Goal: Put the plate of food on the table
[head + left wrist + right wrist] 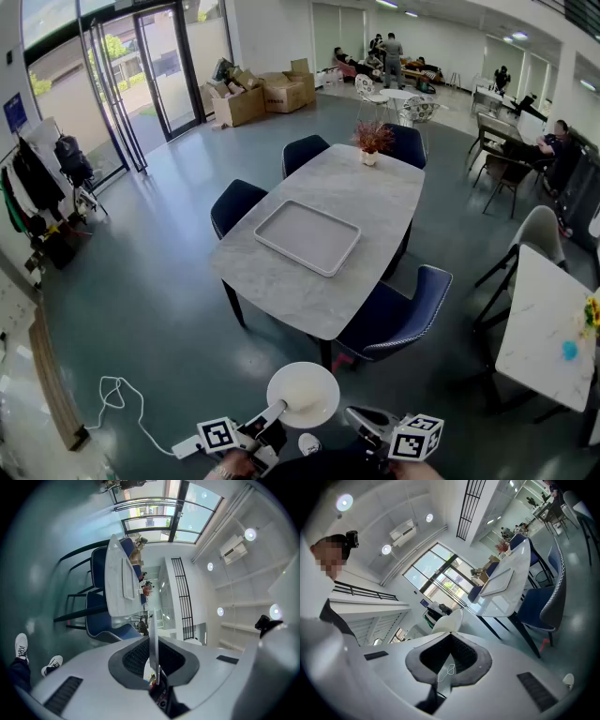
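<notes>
One white plate (303, 395) rides roughly level above the grey floor (159, 300), its rim pinched in the left hand-held gripper (275, 412), while the right hand-held gripper (361, 417) waits just beside it, jaws together on nothing. Stiff, probably light, but breakable and slick at the edge, the plate likely wants a firm rim hold and no tilting. Well ahead stands the marble-topped desk (370, 202), which carries a tray (307, 238) and a potted plant (373, 138) among blue chairs (394, 319) in a bright hall.
</notes>
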`<state>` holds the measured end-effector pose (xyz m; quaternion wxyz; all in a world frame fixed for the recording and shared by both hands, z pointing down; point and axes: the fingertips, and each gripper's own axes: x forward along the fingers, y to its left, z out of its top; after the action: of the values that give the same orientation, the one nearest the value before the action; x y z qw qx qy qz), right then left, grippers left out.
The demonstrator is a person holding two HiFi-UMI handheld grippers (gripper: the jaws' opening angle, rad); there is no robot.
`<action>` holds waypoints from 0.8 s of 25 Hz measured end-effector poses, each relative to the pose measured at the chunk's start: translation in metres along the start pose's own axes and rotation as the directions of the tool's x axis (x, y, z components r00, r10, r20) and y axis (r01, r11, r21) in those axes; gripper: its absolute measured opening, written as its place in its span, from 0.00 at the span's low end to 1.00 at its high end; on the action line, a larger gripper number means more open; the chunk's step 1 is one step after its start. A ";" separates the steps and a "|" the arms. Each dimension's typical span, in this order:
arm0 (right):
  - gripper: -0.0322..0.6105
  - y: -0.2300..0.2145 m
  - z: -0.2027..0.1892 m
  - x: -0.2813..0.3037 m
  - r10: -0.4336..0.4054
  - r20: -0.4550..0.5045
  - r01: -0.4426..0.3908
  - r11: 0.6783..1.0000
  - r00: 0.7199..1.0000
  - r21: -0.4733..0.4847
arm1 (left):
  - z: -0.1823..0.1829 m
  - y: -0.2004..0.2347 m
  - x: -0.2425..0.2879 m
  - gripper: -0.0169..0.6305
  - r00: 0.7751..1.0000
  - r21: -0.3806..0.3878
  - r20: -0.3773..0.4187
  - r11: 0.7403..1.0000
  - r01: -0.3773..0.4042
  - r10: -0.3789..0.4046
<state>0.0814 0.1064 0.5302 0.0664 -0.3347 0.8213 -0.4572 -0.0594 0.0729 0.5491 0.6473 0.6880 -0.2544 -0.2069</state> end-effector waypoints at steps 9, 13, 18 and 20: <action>0.07 0.009 -0.001 0.006 0.035 0.010 -0.035 0.999 0.999 0.013 | 0.004 -0.002 -0.004 0.08 1.000 -0.005 0.007 1.000 0.007 -0.007; 0.07 0.006 -0.003 0.006 0.040 0.012 -0.040 0.999 0.999 0.005 | 0.003 0.004 -0.007 0.08 1.000 -0.010 0.012 1.000 -0.004 0.004; 0.07 0.003 0.002 0.011 0.055 -0.008 -0.055 0.998 0.998 -0.008 | 0.009 -0.002 -0.003 0.08 1.000 0.012 0.027 1.000 0.009 -0.009; 0.07 0.003 0.004 0.012 0.052 -0.011 -0.052 0.999 0.999 -0.004 | 0.010 -0.006 -0.002 0.08 0.999 0.010 0.027 1.000 0.018 -0.019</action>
<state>0.0726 0.0973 0.5277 0.0730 -0.3109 0.8312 -0.4552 -0.0666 0.0666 0.5420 0.6384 0.6907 -0.2579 -0.2210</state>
